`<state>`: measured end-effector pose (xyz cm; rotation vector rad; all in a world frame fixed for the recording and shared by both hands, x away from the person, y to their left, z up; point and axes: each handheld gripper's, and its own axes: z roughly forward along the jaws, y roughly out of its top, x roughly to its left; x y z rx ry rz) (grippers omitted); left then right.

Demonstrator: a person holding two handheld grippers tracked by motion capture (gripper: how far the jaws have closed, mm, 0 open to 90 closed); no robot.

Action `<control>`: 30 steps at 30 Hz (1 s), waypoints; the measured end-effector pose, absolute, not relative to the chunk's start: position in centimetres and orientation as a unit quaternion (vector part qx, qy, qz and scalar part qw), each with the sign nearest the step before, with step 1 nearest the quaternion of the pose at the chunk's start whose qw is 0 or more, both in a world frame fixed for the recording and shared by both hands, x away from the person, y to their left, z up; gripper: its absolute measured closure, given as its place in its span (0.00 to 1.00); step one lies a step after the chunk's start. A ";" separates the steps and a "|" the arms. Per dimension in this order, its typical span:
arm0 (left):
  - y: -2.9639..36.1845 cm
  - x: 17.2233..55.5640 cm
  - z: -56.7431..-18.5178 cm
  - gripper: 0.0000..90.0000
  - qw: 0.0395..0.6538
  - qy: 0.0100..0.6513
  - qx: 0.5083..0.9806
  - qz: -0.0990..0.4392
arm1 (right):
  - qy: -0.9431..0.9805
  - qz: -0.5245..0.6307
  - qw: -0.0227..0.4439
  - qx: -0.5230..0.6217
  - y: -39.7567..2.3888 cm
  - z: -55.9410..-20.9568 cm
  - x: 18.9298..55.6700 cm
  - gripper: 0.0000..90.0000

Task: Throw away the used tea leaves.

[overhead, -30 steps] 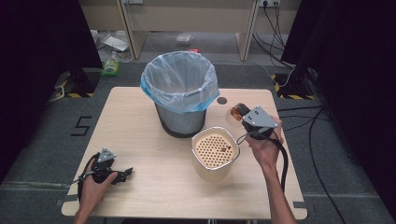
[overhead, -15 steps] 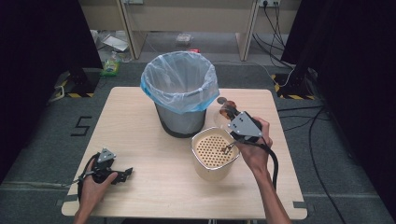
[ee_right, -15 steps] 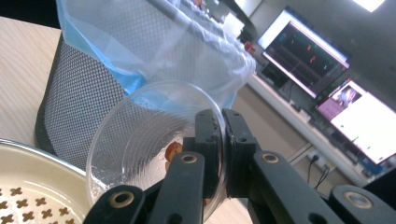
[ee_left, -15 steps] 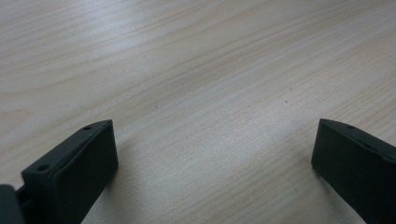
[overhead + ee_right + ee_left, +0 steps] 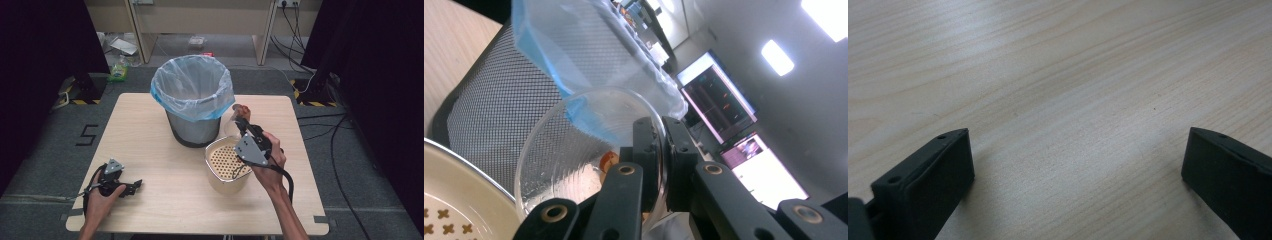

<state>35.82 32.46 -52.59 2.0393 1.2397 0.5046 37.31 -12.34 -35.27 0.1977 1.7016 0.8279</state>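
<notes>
- right gripper (image 5: 659, 165) fingers clamp the rim of a clear bowl (image 5: 584, 150), tilted beside the bin (image 5: 192, 100), above the strainer (image 5: 225, 162).
- lift it over the bin's rim before tipping further.
- left gripper (image 5: 131, 186) fingers apart, on the tabletop (image 5: 150, 210).

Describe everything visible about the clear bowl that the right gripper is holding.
The clear bowl is round, see-through, glass or plastic by its look. It is tipped on edge, its rim pinched between the right gripper's shut jaws. It hangs beside the mesh bin, above the cream strainer. A small orange bit shows inside.
</notes>
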 end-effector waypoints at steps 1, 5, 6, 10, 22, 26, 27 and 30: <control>32.5 35.8 -52.6 0.00 0.344 0.477 0.785 0.194 | 0.728 0.344 0.588 0.072 -12.1 -35.5 37.1 0.96; 32.5 35.8 -52.6 0.00 0.344 0.477 0.785 0.194 | 0.724 0.306 0.618 0.031 -11.3 -36.4 36.7 0.96; 32.5 35.8 -52.6 0.00 0.344 0.477 0.785 0.194 | 0.722 0.299 0.624 0.023 -11.2 -36.6 36.6 0.96; 32.5 35.8 -52.6 0.00 0.344 0.477 0.785 0.194 | 0.714 0.281 0.641 0.006 -11.1 -36.9 36.3 0.96; 32.5 35.8 -52.6 0.00 0.344 0.477 0.785 0.194 | 0.689 0.234 0.685 -0.047 -11.0 -37.6 35.4 0.96; 32.5 35.8 -52.6 0.00 0.344 0.477 0.785 0.194 | 0.685 0.233 0.688 -0.059 -10.7 -37.8 35.2 0.97; 32.5 35.8 -52.6 0.00 0.344 0.477 0.785 0.194 | 0.685 0.230 0.688 -0.063 -10.6 -38.0 35.2 0.97; 32.5 35.8 -52.6 0.00 0.344 0.477 0.785 0.194 | 0.681 0.232 0.691 -0.072 -10.4 -38.5 35.3 0.97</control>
